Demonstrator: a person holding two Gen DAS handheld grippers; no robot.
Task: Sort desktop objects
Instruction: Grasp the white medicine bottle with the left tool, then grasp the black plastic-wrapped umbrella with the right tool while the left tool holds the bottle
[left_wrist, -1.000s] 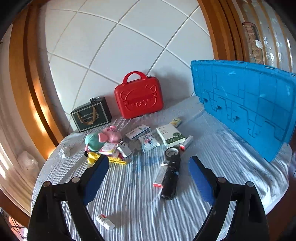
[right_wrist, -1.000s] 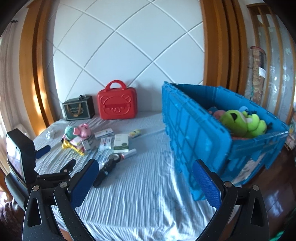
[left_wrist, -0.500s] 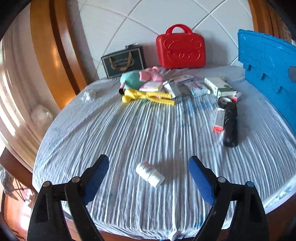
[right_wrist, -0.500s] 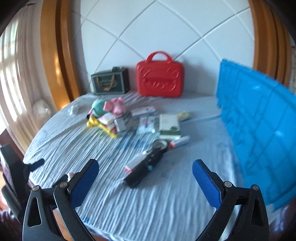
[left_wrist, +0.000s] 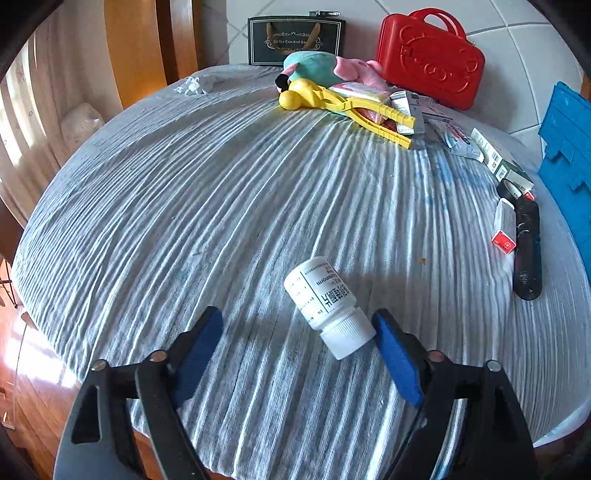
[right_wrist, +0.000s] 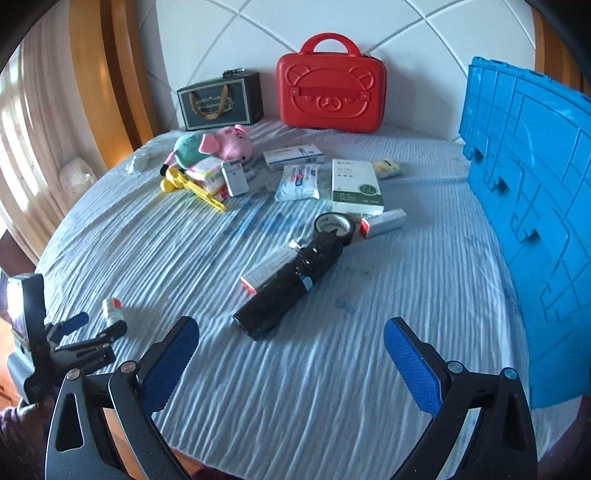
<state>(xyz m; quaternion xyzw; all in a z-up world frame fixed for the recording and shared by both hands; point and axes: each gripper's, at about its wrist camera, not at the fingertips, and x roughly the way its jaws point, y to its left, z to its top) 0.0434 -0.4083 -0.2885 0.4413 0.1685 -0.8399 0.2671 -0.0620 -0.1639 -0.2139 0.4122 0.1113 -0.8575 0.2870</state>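
A small white plastic pill bottle (left_wrist: 327, 302) with a ribbed cap and printed label lies on its side on the striped grey-blue cloth-covered worktop (left_wrist: 221, 206), near its front edge.

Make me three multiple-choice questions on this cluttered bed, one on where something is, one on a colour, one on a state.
1. Where does the white pill bottle lie?
A. between the left gripper's fingers
B. inside the blue crate
C. on the red case

2. What colour is the scoop-shaped tongs toy beside the plush pig?
A. green
B. yellow
C. black

3. How does the right gripper stand?
A. shut on the black umbrella
B. shut on a box
C. open, holding nothing

Answers: 1 A, the bottle lies on its side on the sheet between the left gripper's closing pads; 2 B, bright yellow; 3 C, pads wide apart over bare sheet.
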